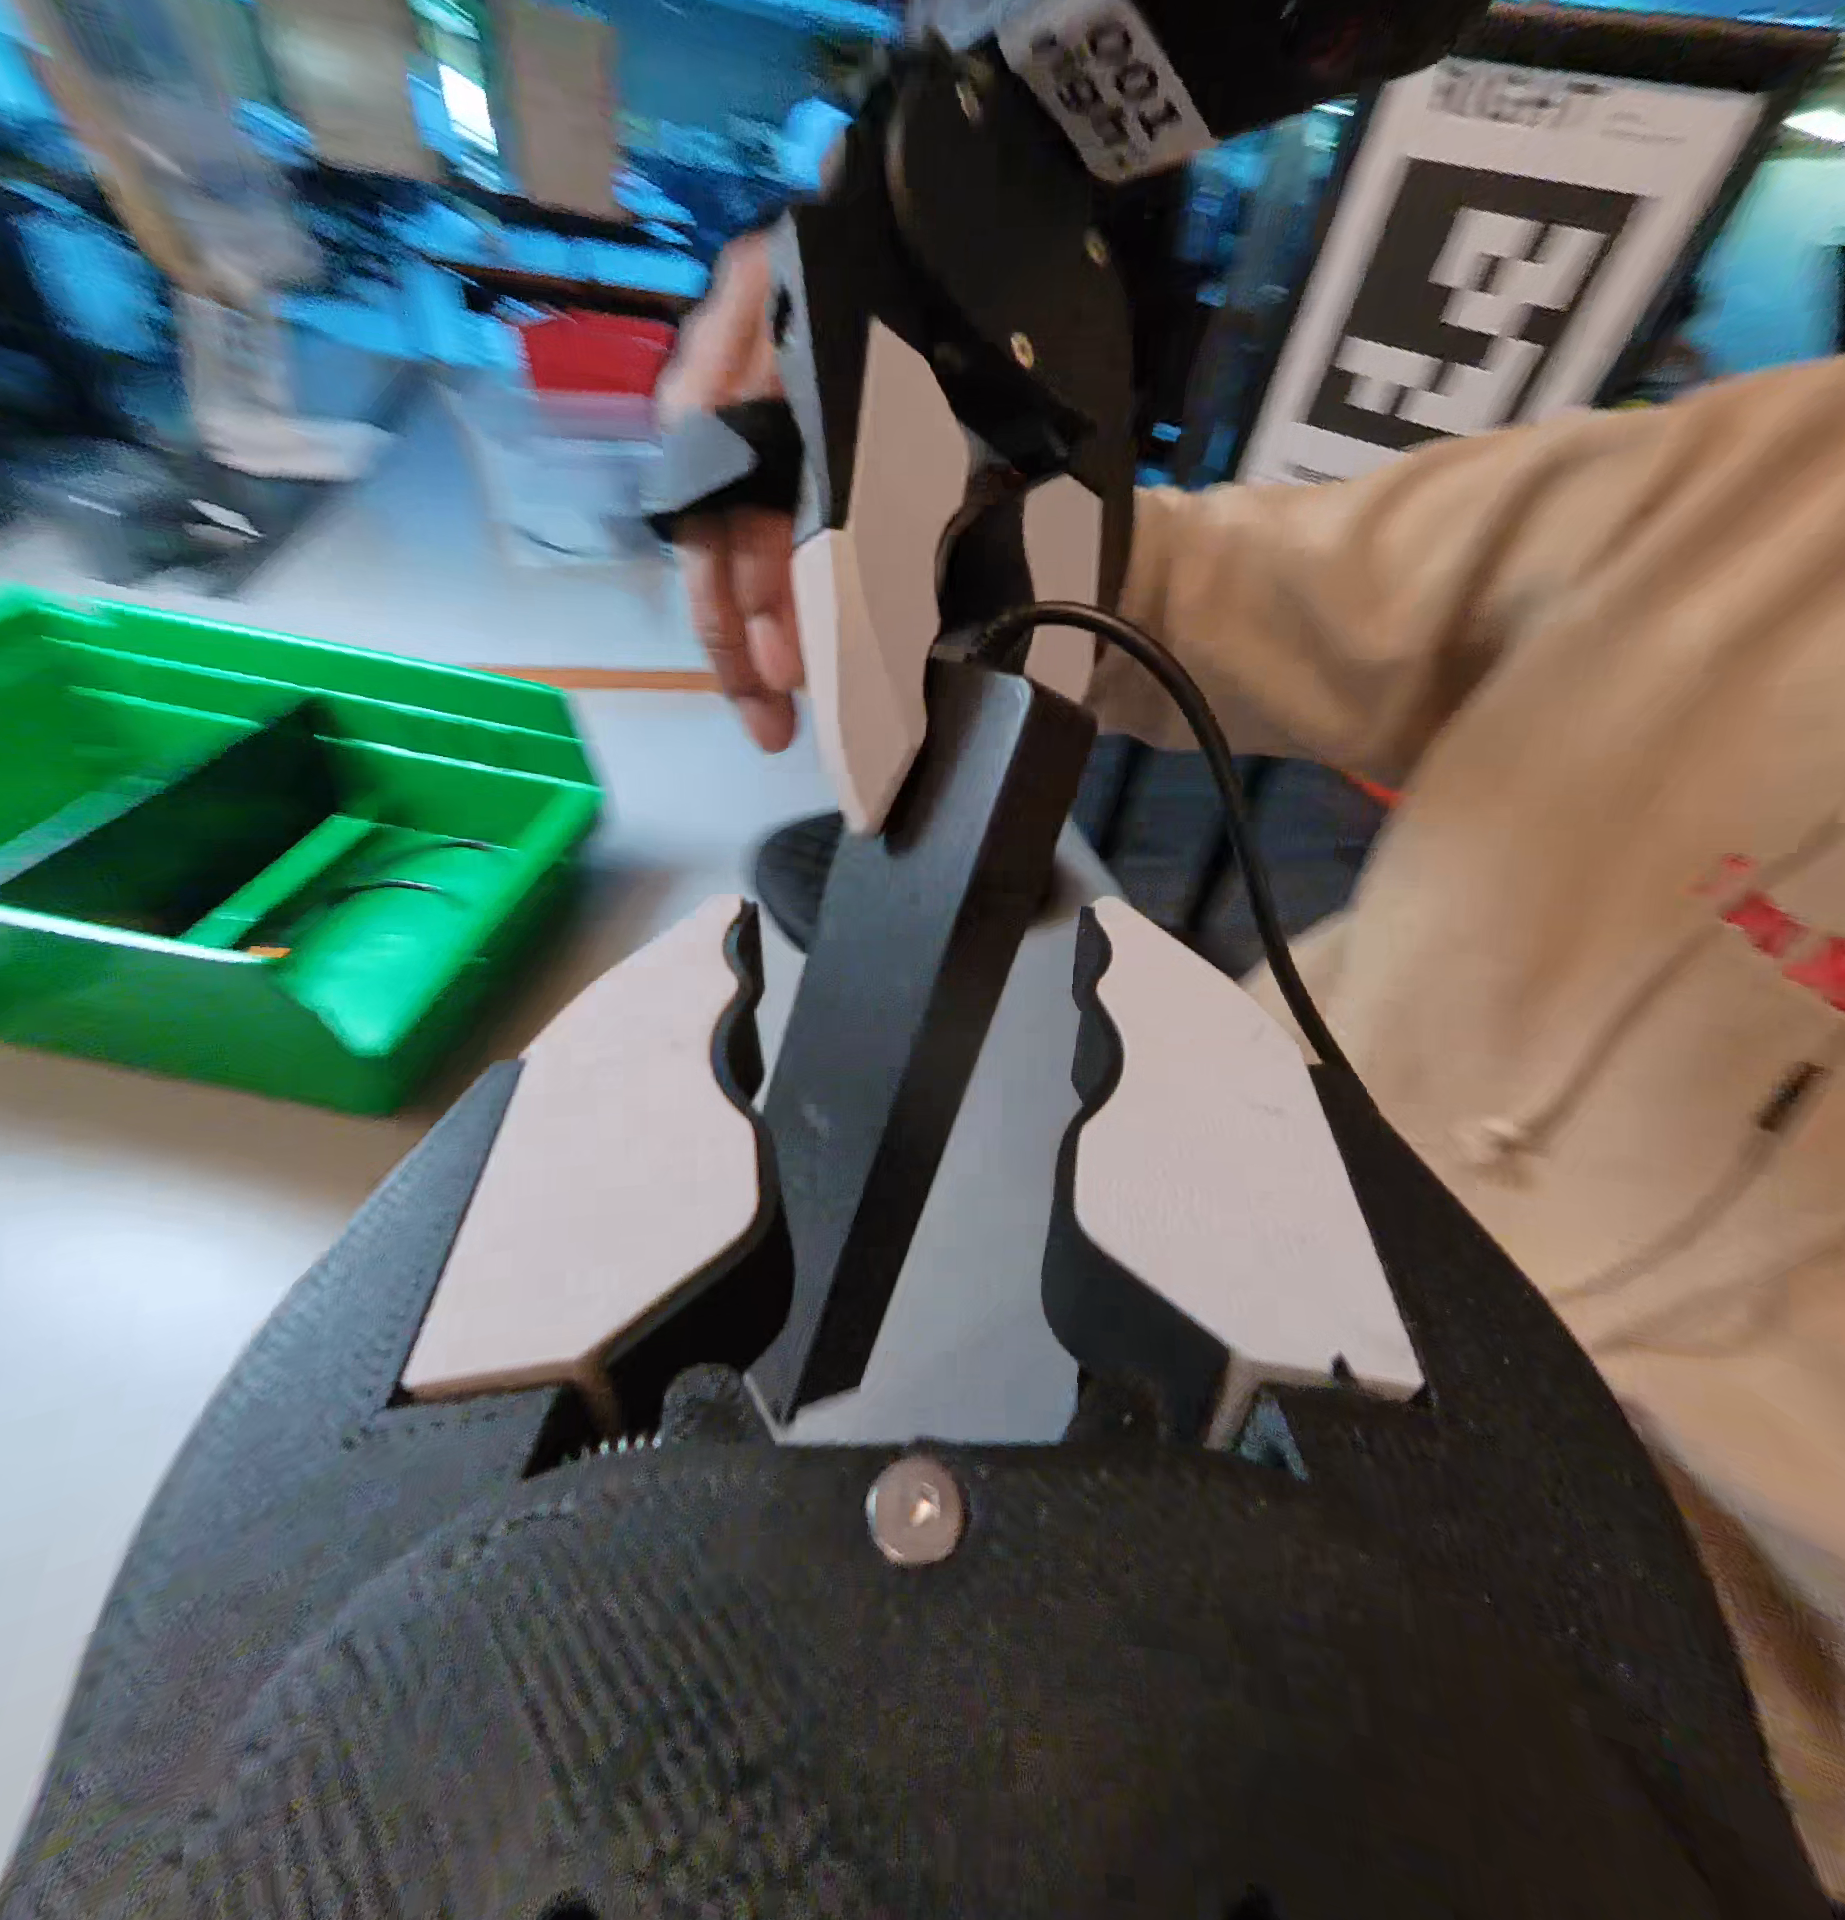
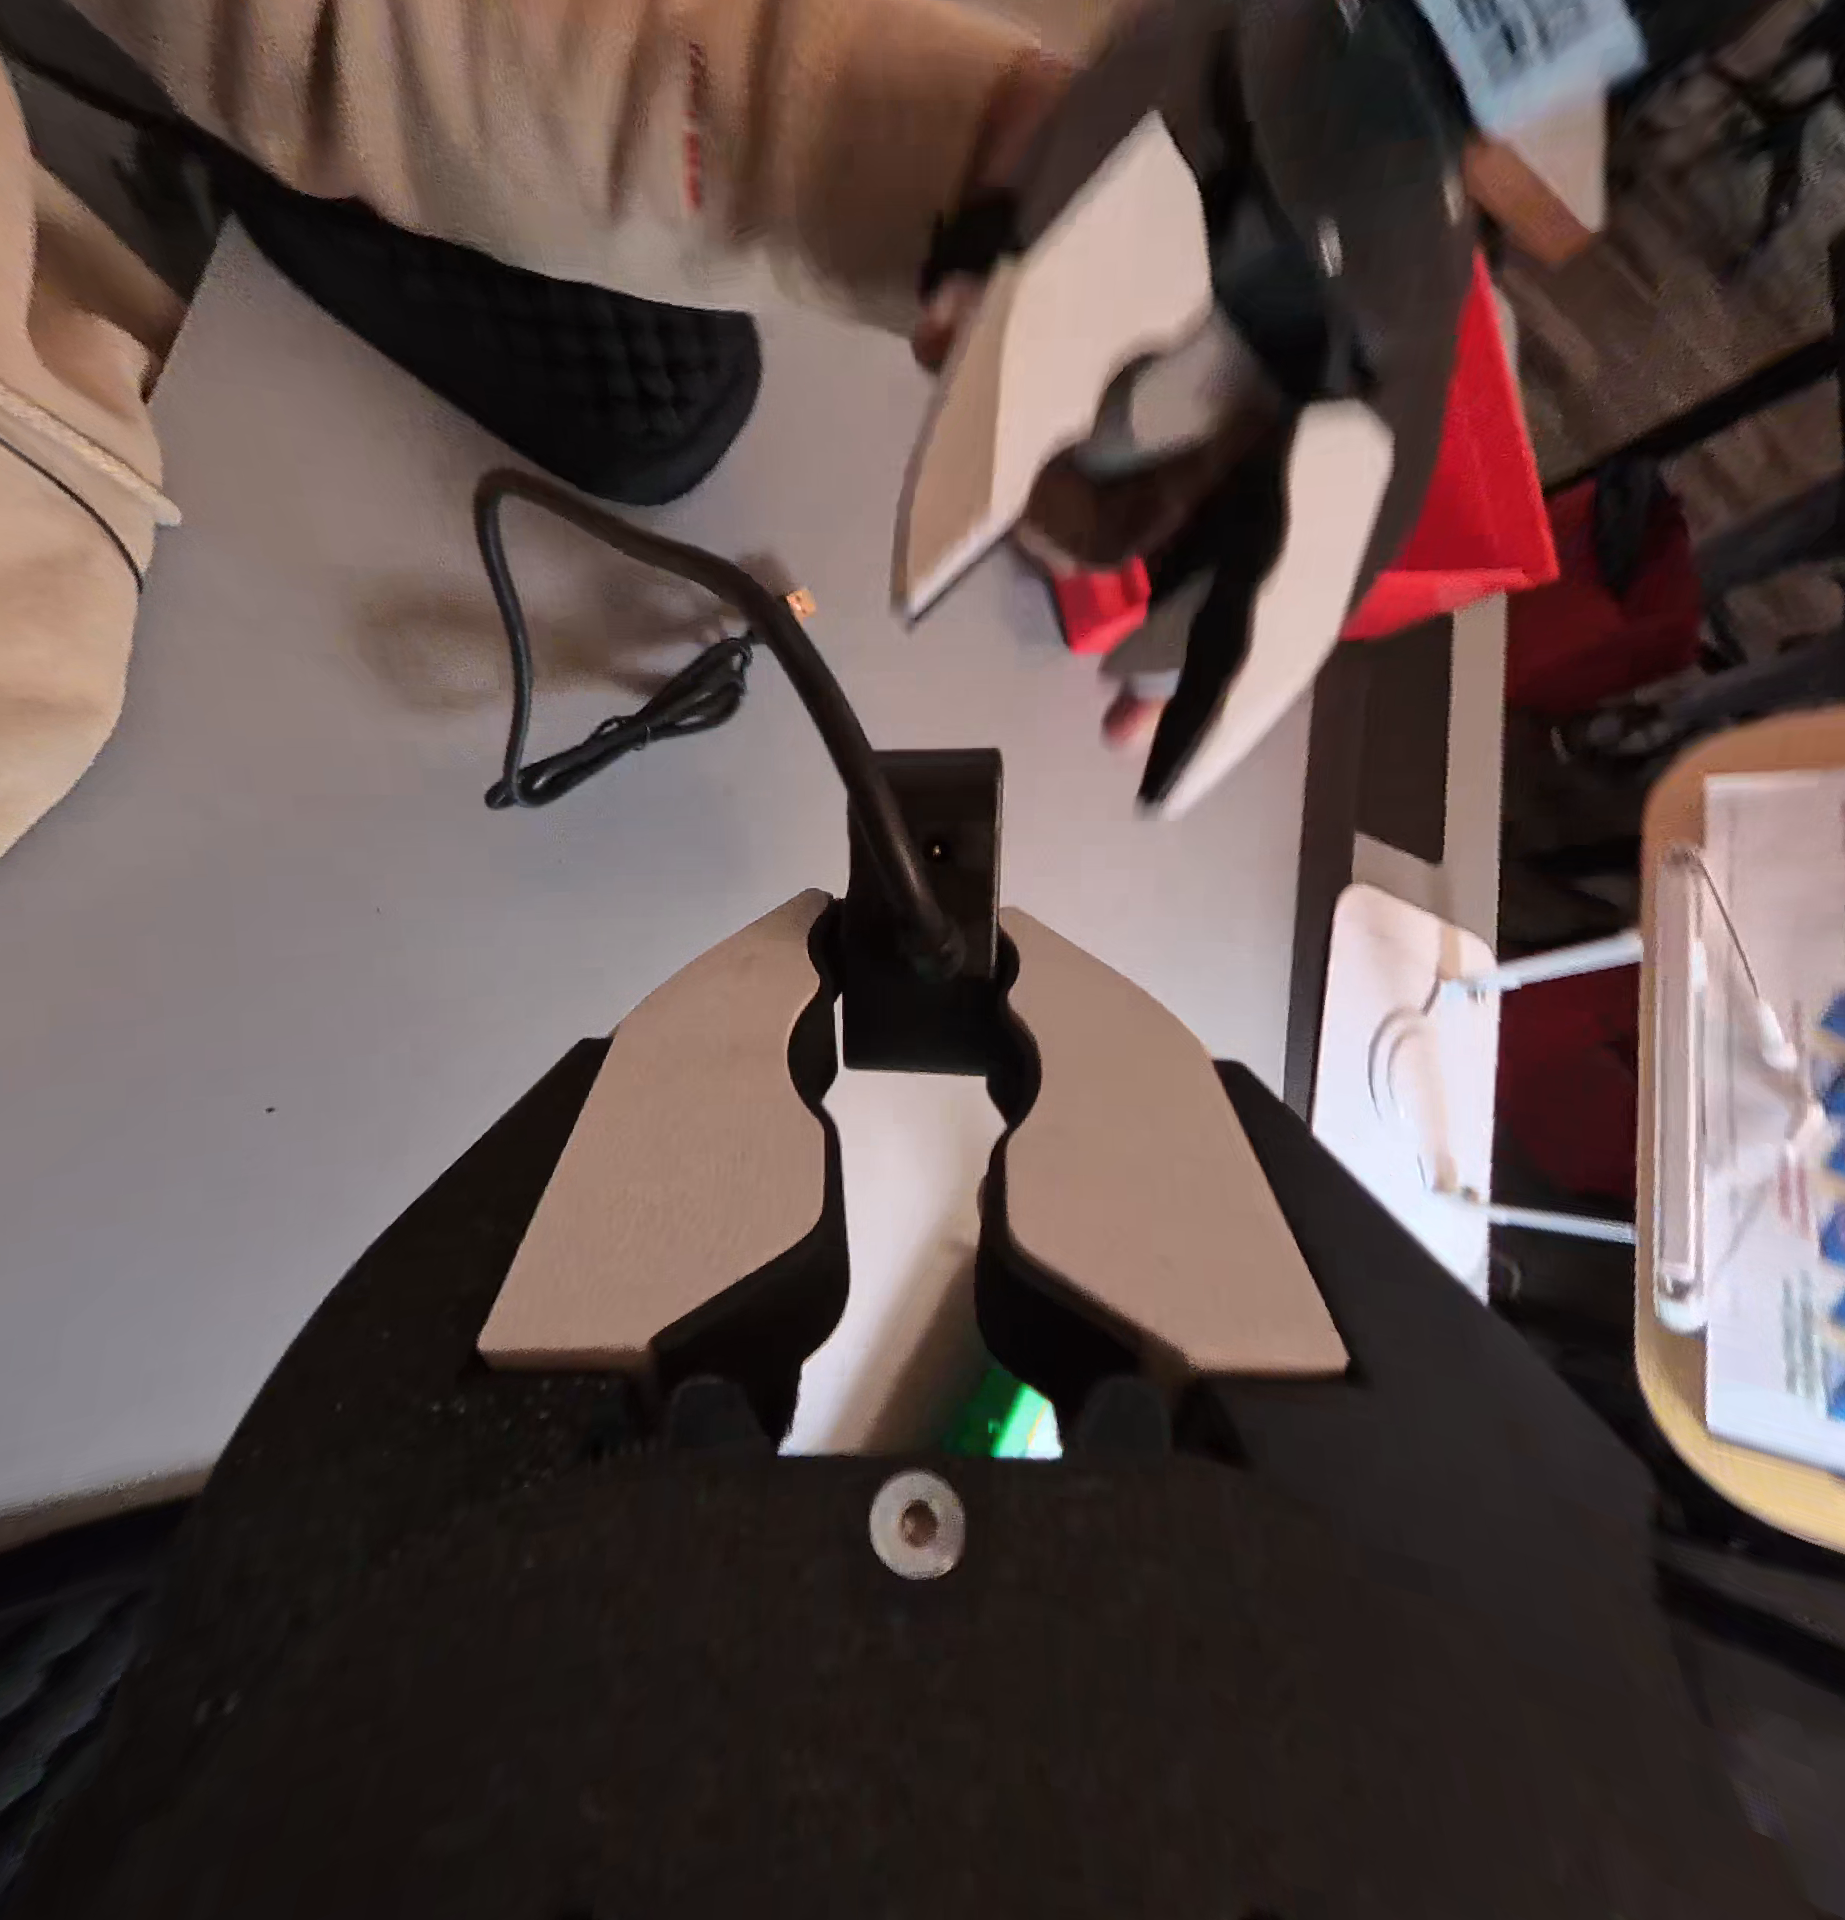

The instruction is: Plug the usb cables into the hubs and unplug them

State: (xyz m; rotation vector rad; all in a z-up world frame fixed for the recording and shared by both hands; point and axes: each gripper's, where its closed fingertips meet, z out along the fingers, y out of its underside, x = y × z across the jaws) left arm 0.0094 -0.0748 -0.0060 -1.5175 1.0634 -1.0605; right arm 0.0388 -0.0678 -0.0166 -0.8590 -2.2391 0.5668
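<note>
A long black USB hub [image 1: 897, 1039] is held in the air. My right gripper [image 2: 913, 920] is shut on one end of the hub [image 2: 923, 821]; it also shows in the left wrist view [image 1: 959, 727], at the hub's far end. A black cable [image 2: 835, 707] leaves that end, and in the left wrist view the cable [image 1: 1240, 831] arcs down to the right. Its slack lies bundled on the table [image 2: 627, 727]. My left gripper [image 1: 913, 914] is open, with the hub running between its fingers. It appears open and blurred in the right wrist view [image 2: 1032, 707].
A green divided bin [image 1: 274, 883] stands on the white table [image 2: 274, 987] to the left. A red bin [image 2: 1469, 499] sits at the table's far edge. A person's beige sleeve [image 1: 1469, 644] is close on the right. A marker board [image 1: 1489, 291] stands behind. A round wooden table [image 2: 1666, 1403] with leaflets is at right.
</note>
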